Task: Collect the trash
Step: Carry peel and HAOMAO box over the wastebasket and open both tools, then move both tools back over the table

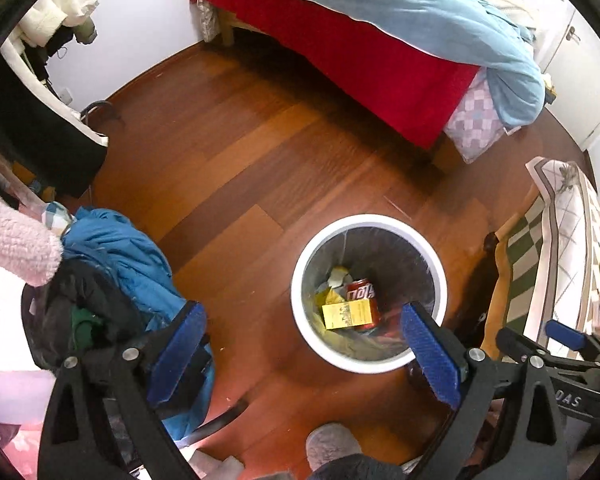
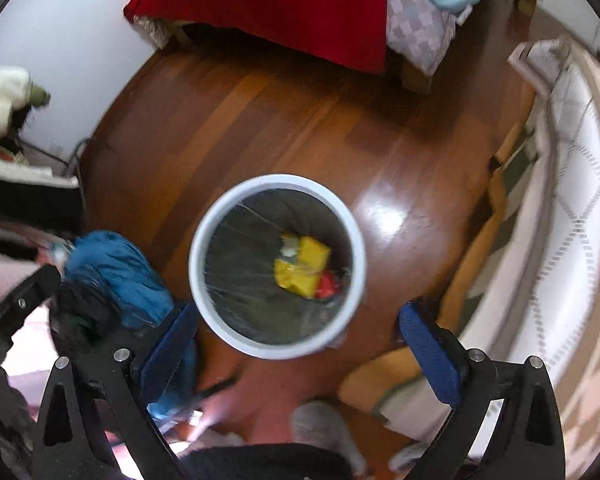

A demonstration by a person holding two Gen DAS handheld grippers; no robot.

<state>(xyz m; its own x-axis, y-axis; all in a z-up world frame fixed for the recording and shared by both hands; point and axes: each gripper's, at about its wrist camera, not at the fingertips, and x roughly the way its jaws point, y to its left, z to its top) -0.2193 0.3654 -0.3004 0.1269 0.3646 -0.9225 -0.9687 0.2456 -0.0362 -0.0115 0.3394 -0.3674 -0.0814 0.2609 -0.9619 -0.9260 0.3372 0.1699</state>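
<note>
Over the wooden plank floor (image 1: 260, 168), your left wrist camera looks down at a round white trash bin with a dark liner (image 1: 300, 312). Your left gripper (image 1: 304, 344) hangs above it with its blue-padded fingers (image 1: 180, 344) spread wide and nothing between them; one finger sits over a heap of blue and dark clothing (image 1: 120, 264), the other over the bin's near rim. Inside the bin lie a red drink can (image 1: 362, 292), a small yellow box (image 1: 346, 315) resting against the can, and crumpled yellow and white wrappers (image 1: 334, 280) just behind them. Your right gripper (image 1: 560, 336) shows at the right edge of this view, beside a patterned quilt (image 1: 564, 248). A bed with a red sheet and a pale blue duvet (image 1: 360, 40) stands well apart at the far wall.

From your right wrist camera, slightly blurred, the same white bin (image 2: 198, 264) sits just ahead of the right gripper (image 2: 300, 344), whose blue pads (image 2: 428, 356) are also wide apart and hold nothing. At the bottom of the bin you can make out the yellow box and wrappers (image 2: 300, 268) with a patch of the red can (image 2: 327, 284) touching them. The blue clothing (image 2: 116, 276) lies beside the bin, and the quilt (image 2: 560, 220) runs along the other side.
</note>
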